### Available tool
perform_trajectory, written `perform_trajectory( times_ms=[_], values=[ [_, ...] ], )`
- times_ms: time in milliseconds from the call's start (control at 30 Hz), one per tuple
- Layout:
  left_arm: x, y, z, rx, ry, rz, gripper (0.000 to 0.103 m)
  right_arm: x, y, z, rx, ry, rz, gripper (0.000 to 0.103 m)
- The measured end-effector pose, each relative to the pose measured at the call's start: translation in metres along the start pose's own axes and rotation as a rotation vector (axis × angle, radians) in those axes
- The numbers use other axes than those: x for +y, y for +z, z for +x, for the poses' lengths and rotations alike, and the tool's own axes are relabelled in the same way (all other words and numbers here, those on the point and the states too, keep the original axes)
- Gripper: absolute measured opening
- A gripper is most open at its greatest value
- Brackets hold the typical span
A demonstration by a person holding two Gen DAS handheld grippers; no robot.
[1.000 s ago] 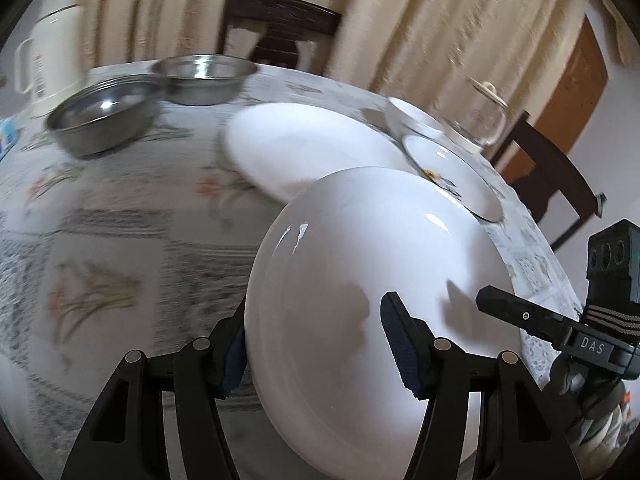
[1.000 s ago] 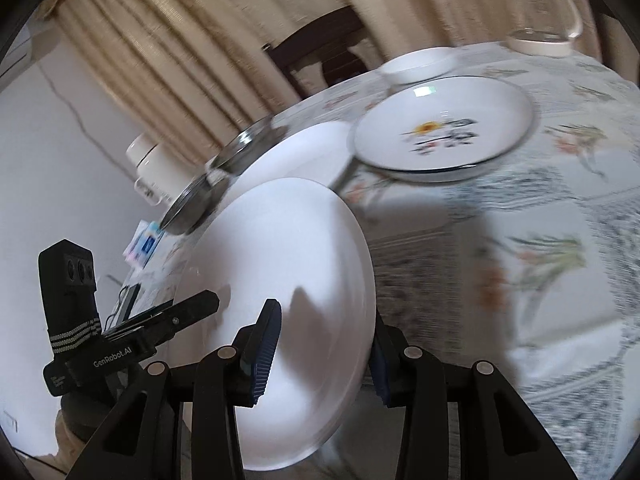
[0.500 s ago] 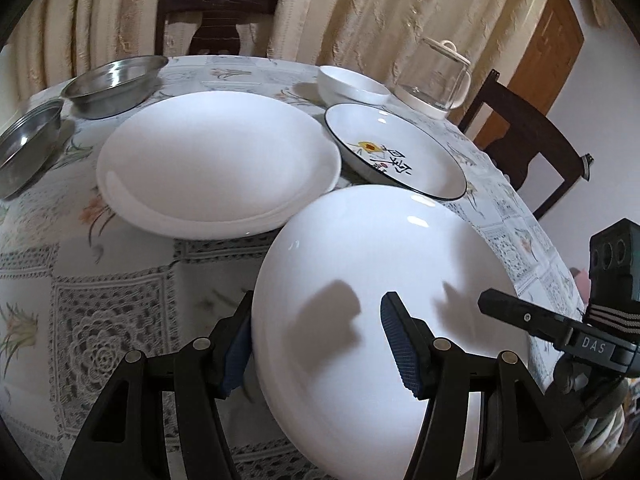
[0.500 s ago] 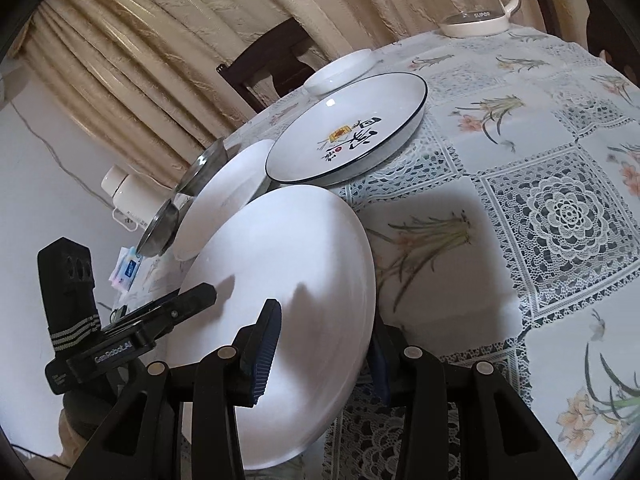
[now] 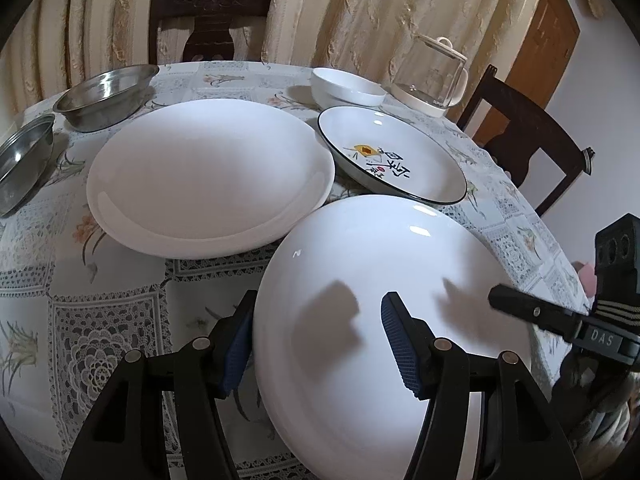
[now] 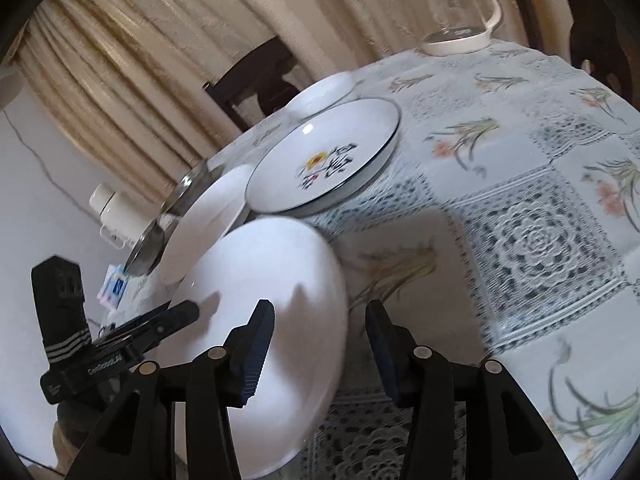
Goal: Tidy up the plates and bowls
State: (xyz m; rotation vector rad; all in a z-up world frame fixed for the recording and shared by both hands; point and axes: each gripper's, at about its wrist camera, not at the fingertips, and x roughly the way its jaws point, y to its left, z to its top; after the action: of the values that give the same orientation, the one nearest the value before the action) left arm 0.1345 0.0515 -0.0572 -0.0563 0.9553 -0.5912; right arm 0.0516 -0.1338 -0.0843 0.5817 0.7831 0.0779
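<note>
White plate (image 5: 380, 320) lower edge cut off at 6 o'clock, steel bowl (image 5: 24, 164) cropped at 9 o'clock, tablecloth (image 6: 520, 208) motion-blurred.

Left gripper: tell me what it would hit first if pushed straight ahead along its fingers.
Carrying the plain white plate, the left gripper would probably drive the plate's far rim into the black-rimmed plate just beyond; depth is uncertain.

— The plates (image 5: 208, 176)?
— Glossy white glaze, smooth. Bowls (image 5: 106, 94) at the back are dull brushed metal.
— And the cloth (image 6: 532, 236)?
— Lace-patterned, matt. Clear glass kettle (image 5: 430, 76), dark wood chairs (image 5: 208, 20).
</note>
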Motion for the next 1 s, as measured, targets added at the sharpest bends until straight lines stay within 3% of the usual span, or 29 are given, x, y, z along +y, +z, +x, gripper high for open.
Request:
perform_trajectory(
  times_ms=[633,767,1000],
  values=[
    [0.040,0.017,-0.022,-0.069,0.025,-0.097,0.064,0.007,0.029,0.004,-0.030,0.017,0.062,0.053],
    [0.049,0.019,-0.023,-0.070,0.058,-0.111,0.066,0.013,0.030,0.008,-0.032,0.016,0.056,0.063],
    [0.058,0.021,-0.027,-0.105,0.131,-0.107,0.081,0.019,0.035,0.011,-0.048,0.025,0.080,0.081]
  ],
)
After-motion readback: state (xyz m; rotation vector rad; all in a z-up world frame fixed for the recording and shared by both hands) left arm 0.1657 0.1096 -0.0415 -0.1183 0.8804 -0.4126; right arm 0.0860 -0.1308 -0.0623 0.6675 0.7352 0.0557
